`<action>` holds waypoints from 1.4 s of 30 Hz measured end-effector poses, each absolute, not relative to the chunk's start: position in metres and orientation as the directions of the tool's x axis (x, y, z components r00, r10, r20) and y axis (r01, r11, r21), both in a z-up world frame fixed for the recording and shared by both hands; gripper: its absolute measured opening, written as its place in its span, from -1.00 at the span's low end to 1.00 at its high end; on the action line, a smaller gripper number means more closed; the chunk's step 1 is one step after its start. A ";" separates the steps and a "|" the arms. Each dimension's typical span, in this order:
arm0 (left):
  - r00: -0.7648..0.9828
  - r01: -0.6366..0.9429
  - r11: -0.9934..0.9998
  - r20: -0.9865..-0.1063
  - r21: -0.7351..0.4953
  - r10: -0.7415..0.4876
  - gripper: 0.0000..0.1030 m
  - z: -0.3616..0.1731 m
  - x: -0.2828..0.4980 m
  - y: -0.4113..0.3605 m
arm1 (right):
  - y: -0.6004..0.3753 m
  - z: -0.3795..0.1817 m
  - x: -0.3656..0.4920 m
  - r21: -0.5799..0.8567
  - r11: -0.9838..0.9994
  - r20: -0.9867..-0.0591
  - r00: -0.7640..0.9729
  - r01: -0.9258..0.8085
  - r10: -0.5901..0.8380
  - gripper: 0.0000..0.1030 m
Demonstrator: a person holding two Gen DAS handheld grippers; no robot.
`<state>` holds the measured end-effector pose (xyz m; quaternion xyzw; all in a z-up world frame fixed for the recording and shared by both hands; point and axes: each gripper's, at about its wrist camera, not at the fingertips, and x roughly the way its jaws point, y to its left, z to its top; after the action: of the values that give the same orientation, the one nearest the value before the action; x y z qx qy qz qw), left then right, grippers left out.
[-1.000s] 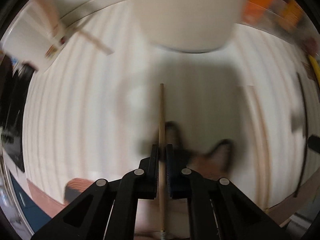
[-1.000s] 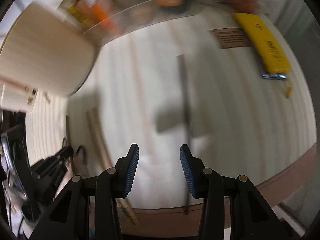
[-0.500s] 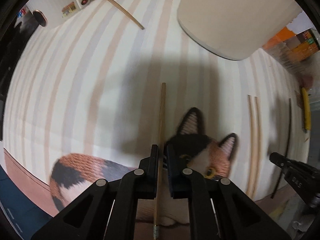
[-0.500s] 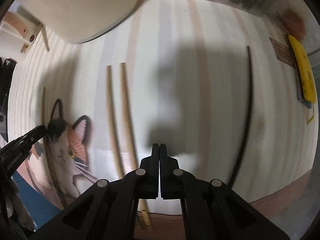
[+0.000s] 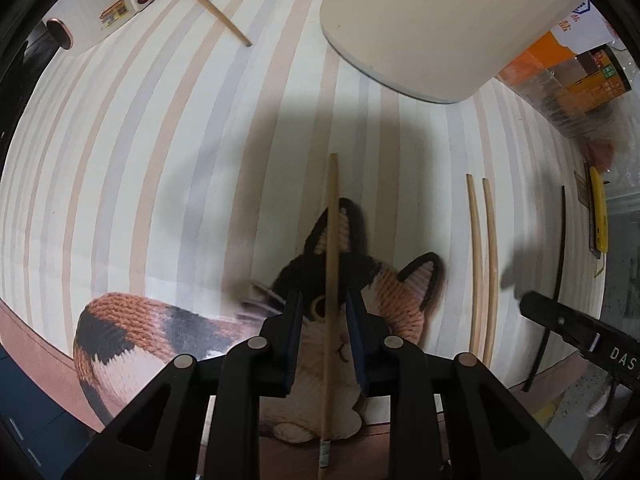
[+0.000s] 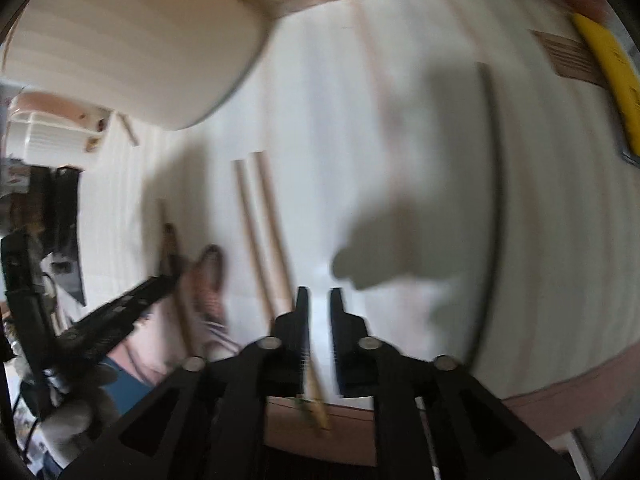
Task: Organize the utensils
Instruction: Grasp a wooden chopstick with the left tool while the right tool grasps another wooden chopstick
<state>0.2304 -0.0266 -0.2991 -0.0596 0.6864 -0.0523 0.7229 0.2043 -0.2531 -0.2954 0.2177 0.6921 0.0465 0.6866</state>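
Two grippers hang low over the striped surface point(image 5: 120, 160). The left gripper point(image 5: 325, 312) has its fingers parted, a wooden chopstick point(image 5: 331, 240) running between them untouched by either pad, over a knitted cat mat point(image 5: 404, 296). The right gripper point(image 6: 319, 300) has fingers slightly apart, holding nothing. A chopstick pair point(image 5: 482, 256) lies side by side; a dark chopstick point(image 5: 558, 260) lies further right. A cream container point(image 5: 440, 20) stands behind. The left view alone shows another chopstick point(image 5: 212, 10); the right view is blurred.
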 end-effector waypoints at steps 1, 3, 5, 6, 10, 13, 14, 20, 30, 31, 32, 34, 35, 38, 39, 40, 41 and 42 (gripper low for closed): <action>0.052 -0.004 0.988 -0.987 -0.151 -0.151 -0.61 -0.299 0.229 -0.028 | -0.245 -0.298 0.208 0.354 0.907 -0.934 0.032 0.227 0.357 -0.52; 0.053 0.004 0.991 -0.990 -0.132 -0.132 -0.61 -0.304 0.234 -0.020 | -0.233 -0.306 0.212 0.318 0.924 -0.946 0.006 0.210 0.324 -0.52; 0.056 0.015 0.993 -0.991 -0.118 -0.118 -0.61 -0.308 0.232 -0.022 | -0.218 -0.312 0.226 0.265 0.948 -0.963 0.002 0.174 0.269 -0.52; 0.053 0.019 0.994 -0.993 -0.108 -0.109 -0.61 -0.309 0.232 -0.023 | -0.209 -0.314 0.228 0.212 0.968 -0.977 -0.010 0.136 0.215 -0.60; 0.064 0.042 0.996 -0.994 -0.080 -0.083 -0.55 -0.313 0.230 -0.036 | -0.191 -0.317 0.229 0.088 0.992 -0.995 -0.030 0.089 0.091 -0.88; 0.072 0.047 0.997 -0.995 -0.067 -0.070 -0.55 -0.313 0.229 -0.042 | -0.199 -0.319 0.227 0.046 0.994 -0.998 -0.036 0.102 0.050 -0.87; 0.074 0.050 0.997 -0.995 -0.061 -0.065 -0.55 -0.314 0.228 -0.044 | -0.201 -0.320 0.227 0.045 0.993 -0.998 -0.042 0.106 0.050 -0.87; 0.083 0.069 0.998 -0.996 -0.008 -0.014 -0.55 -0.316 0.224 -0.064 | -0.194 -0.323 0.235 0.030 0.995 -0.997 -0.069 0.095 0.036 -0.87; 0.091 0.071 0.997 -0.996 0.000 -0.006 -0.55 -0.320 0.228 -0.073 | -0.193 -0.317 0.236 0.053 0.990 -0.995 -0.080 0.132 0.064 -0.87; 0.091 0.071 0.997 -0.996 0.000 -0.007 -0.55 -0.321 0.228 -0.072 | -0.194 -0.317 0.238 0.058 0.989 -0.994 -0.082 0.137 0.070 -0.87; 0.091 0.076 0.997 -0.996 -0.002 -0.009 -0.55 -0.319 0.227 -0.070 | -0.196 -0.317 0.239 0.061 0.988 -0.994 -0.083 0.140 0.073 -0.87; 0.091 0.078 0.997 -0.996 -0.004 -0.011 -0.55 -0.319 0.226 -0.069 | -0.201 -0.320 0.240 0.067 0.987 -0.993 -0.084 0.144 0.080 -0.87; 0.091 0.080 0.997 -0.996 -0.005 -0.012 -0.55 -0.318 0.225 -0.068 | -0.201 -0.321 0.241 0.070 0.987 -0.993 -0.084 0.147 0.083 -0.87; 0.091 0.081 0.997 -0.996 -0.007 -0.014 -0.55 -0.318 0.225 -0.068 | -0.205 -0.324 0.240 0.068 0.987 -0.993 -0.083 0.144 0.081 -0.87; 0.091 0.082 0.997 -0.996 -0.006 -0.013 -0.55 -0.318 0.225 -0.068 | -0.206 -0.324 0.241 0.069 0.987 -0.993 -0.083 0.146 0.082 -0.87; 0.092 0.082 0.997 -0.996 -0.005 -0.013 -0.55 -0.318 0.226 -0.069 | -0.206 -0.324 0.241 0.068 0.987 -0.993 -0.083 0.146 0.080 -0.87; 0.092 0.082 0.997 -0.996 -0.006 -0.014 -0.55 -0.318 0.226 -0.068 | -0.208 -0.325 0.242 0.067 0.987 -0.993 -0.083 0.146 0.080 -0.87; 0.092 0.082 0.997 -0.996 -0.006 -0.014 -0.55 -0.318 0.226 -0.069 | -0.210 -0.325 0.242 0.067 0.987 -0.993 -0.082 0.146 0.080 -0.87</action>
<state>0.2257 -0.0686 -0.3184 0.0254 0.6731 -0.0324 0.7384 0.2416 -0.2098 -0.3255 0.0769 0.7352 -0.0245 0.6730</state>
